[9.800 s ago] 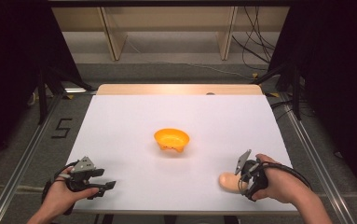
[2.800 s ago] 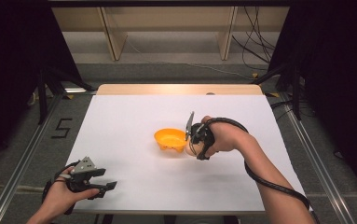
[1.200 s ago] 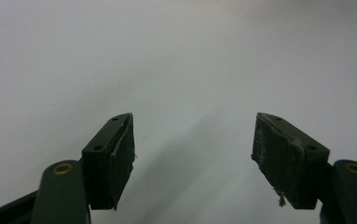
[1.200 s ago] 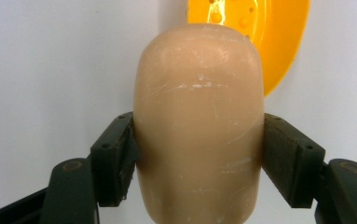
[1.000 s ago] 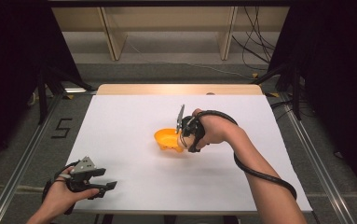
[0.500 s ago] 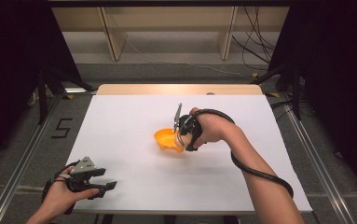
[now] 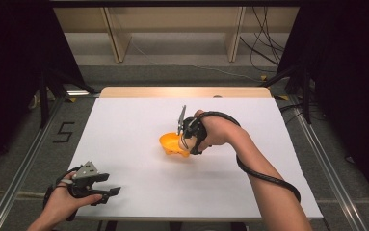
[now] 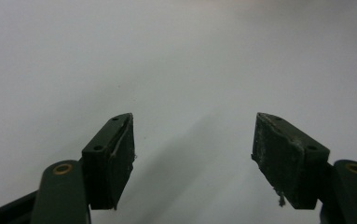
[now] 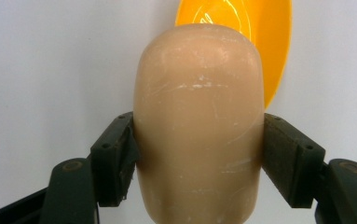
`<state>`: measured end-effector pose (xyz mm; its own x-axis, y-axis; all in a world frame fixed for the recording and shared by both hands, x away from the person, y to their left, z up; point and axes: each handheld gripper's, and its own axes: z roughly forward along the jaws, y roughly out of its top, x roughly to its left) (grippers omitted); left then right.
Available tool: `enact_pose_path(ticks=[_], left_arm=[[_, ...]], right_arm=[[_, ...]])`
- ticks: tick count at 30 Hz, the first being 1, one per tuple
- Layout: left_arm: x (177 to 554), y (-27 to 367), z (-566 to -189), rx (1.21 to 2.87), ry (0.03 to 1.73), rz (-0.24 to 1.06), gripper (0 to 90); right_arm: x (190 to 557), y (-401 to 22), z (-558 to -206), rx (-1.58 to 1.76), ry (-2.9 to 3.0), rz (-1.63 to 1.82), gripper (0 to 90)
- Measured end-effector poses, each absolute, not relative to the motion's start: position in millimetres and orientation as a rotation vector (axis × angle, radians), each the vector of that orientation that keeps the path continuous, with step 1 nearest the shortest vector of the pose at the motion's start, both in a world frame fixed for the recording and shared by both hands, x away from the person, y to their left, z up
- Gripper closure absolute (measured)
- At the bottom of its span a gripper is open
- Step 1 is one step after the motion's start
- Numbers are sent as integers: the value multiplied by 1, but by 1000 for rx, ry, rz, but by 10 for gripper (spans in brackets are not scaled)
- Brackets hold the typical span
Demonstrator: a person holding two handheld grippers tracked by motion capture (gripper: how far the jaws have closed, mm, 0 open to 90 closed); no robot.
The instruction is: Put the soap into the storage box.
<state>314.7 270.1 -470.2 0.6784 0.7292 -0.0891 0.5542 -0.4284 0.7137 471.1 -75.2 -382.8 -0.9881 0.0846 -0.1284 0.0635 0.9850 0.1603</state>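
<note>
**Tan bar held over the orange bowl**

The rounded tan bar [image 9: 198,126] is clamped in the right claw [image 9: 199,154], just above the orange bowl [image 7: 172,144] mid-worktop [image 7: 124,125]. The left claw [image 8: 192,154] gapes wide and empty at the near-left corner.

Two handheld grippers, left gripper [image 7: 106,191] and right gripper [image 7: 182,136], with black jaws ending in scuffed rectangular pads [image 8: 288,161], small screw holes along the pad edges, brass-coloured pivot bushings, grey three-cornered top plates, black cables trailing along bare, sleeveless forearms.
</note>
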Motion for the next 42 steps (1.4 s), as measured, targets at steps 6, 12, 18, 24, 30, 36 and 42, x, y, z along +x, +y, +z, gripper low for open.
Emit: enact_pose_path(ticks=[6, 12, 18, 24, 30, 36, 42], left_arm=[[315, 270, -470, 2137, 978, 290, 295], [314, 270, -469, 2136, 978, 292, 294], [314, 270, -469, 2136, 974, 287, 294], [314, 270, -469, 2135, 977, 292, 294], [314, 270, -469, 2129, 979, 288, 294], [314, 270, -469, 2133, 974, 286, 294], [314, 271, -469, 2135, 972, 286, 294]], right_arm=[[475, -73, -383, 51, 2984, 255, 336], [476, -70, -382, 48, 2983, 264, 336], [478, -69, -383, 26, 2973, 282, 336], [478, -67, -384, 53, 2977, 280, 337], [480, -64, -384, 24, 2971, 286, 336], [482, -62, -384, 13, 2967, 295, 336], [480, -59, -382, 67, 2985, 277, 336]])
